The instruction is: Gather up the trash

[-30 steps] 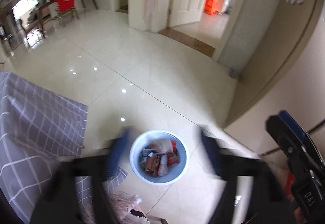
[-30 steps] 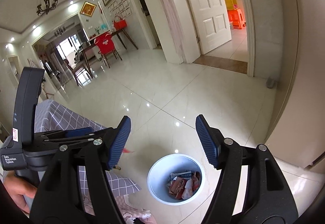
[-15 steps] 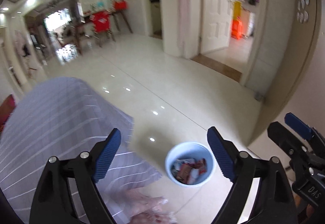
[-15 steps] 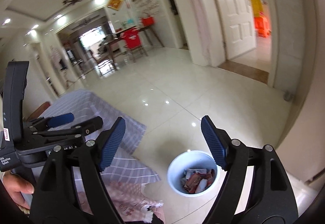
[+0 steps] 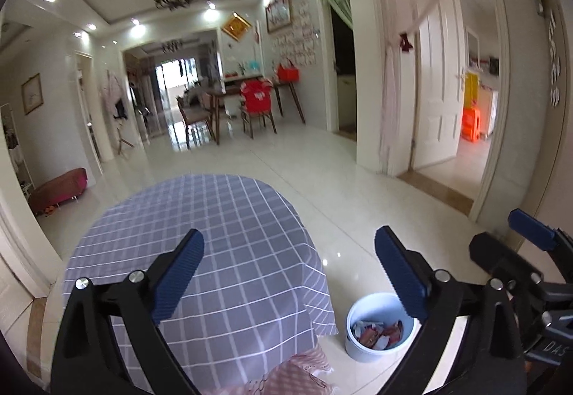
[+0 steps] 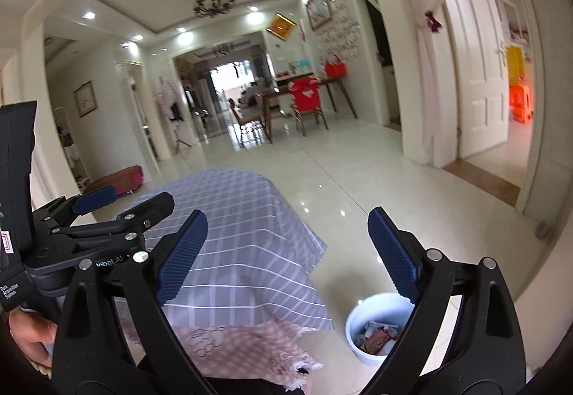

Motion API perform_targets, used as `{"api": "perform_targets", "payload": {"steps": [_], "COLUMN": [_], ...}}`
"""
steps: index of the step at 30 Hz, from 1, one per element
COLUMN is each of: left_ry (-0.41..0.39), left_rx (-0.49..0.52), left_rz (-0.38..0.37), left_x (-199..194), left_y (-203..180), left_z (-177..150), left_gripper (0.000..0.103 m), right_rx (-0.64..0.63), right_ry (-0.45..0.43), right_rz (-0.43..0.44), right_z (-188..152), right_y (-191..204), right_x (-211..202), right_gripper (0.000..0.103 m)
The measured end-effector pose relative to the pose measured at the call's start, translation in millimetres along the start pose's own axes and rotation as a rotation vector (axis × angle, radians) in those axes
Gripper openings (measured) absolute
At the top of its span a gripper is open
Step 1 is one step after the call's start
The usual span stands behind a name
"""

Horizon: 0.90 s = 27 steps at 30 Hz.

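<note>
A white bin [image 5: 376, 348] holding red and grey wrappers [image 5: 378, 334] stands on the floor at the lower right of a cloth-covered table [image 5: 229, 237]. The bin [image 6: 365, 352] also shows low in the right wrist view, partly behind the right finger. My left gripper [image 5: 288, 264] is raised over the table's near edge, its jaws opening with nothing between them. My right gripper [image 6: 286, 246] hangs beside it, its jaws opening too and empty. The right gripper [image 5: 530, 241] appears at the right edge of the left wrist view. The left gripper [image 6: 118, 205] sits at the left of the right wrist view.
A grey checked cloth [image 6: 243, 216] covers the table, with a pink cloth [image 6: 243, 345] lying at its near edge. Glossy white floor [image 5: 358, 187] stretches to a dining table and red-covered chair [image 5: 256, 97]. A white door [image 5: 440, 83] stands at the right. A hand [image 6: 28, 334] holds the left gripper's handle.
Both grippers have risen and tilted up from over the bin, so the room and table top now fill the views. Both pairs of jaws stand wider apart.
</note>
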State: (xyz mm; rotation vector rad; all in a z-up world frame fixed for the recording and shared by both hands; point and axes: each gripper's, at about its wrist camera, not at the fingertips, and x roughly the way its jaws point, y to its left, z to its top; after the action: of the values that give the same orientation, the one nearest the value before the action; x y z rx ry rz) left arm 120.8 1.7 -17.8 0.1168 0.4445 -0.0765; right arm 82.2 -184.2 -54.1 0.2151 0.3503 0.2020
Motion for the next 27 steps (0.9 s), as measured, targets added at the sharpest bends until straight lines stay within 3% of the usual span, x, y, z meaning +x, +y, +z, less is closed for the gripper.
{"api": "perform_targets", "payload": {"steps": [11,27], "left_ry": [-0.114,-0.204], "left_rx": [-0.021,0.030], "left_rz": [0.047,0.064], "left_x": [-78,-129], "left_y": [0,-25], "left_z": [0,-11], "left_gripper": [0.096,0.096], "right_rx": [-0.046,-0.052], "right_ry": [-0.094,-0.152], "right_rz": [0.027,0.032], "right_z": [1,-12], "right_y": [23,13], "right_x": [-66,-112], "right_gripper": [0.092,0.094]}}
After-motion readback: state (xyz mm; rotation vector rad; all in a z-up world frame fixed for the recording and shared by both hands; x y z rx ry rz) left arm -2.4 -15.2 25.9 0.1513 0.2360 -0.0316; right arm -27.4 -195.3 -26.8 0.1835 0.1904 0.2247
